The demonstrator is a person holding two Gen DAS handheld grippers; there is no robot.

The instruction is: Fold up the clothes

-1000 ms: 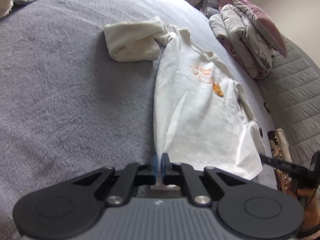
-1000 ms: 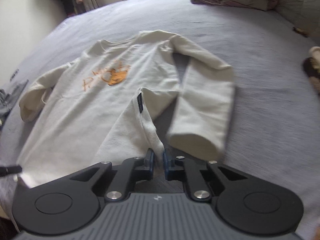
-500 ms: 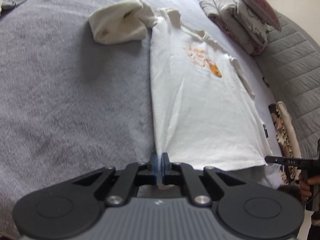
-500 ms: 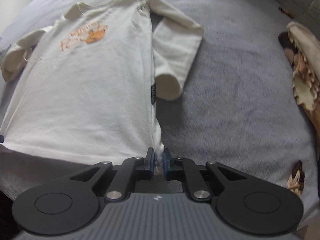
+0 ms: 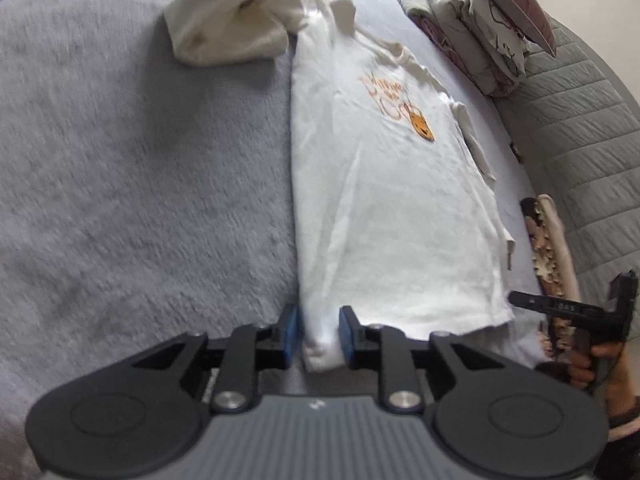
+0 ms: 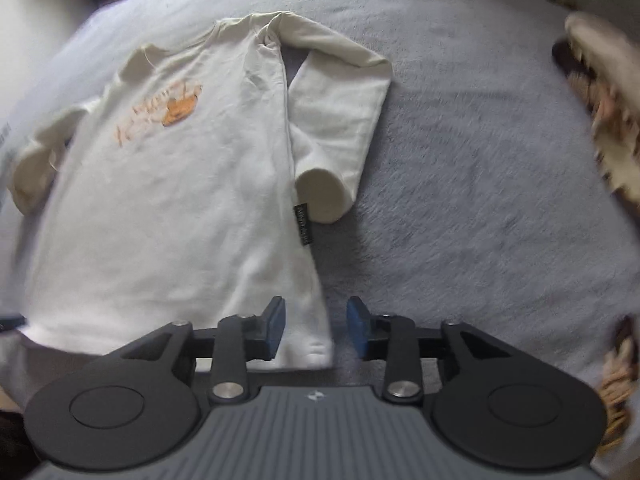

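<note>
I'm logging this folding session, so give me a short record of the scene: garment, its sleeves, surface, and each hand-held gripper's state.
garment: cream long-sleeved shirt, orange print up, spread flat
sleeves: one folded beside the body, the other bunched
surface: grey fuzzy blanket
left hand-held gripper: open, hem corner between its fingers
right hand-held gripper: open, hem corner between its fingers

Print lettering on the shirt [image 6: 168, 108] is smeared by motion blur in the right wrist view and cannot be read. The side label [image 6: 303, 225] is too small to be read. A patterned item [image 6: 604, 112] at 2 o'clock is blurred and cut by the frame edge; it cannot be identified. The hand [image 5: 588, 364] at 4 o'clock in the left wrist view is cropped.
</note>
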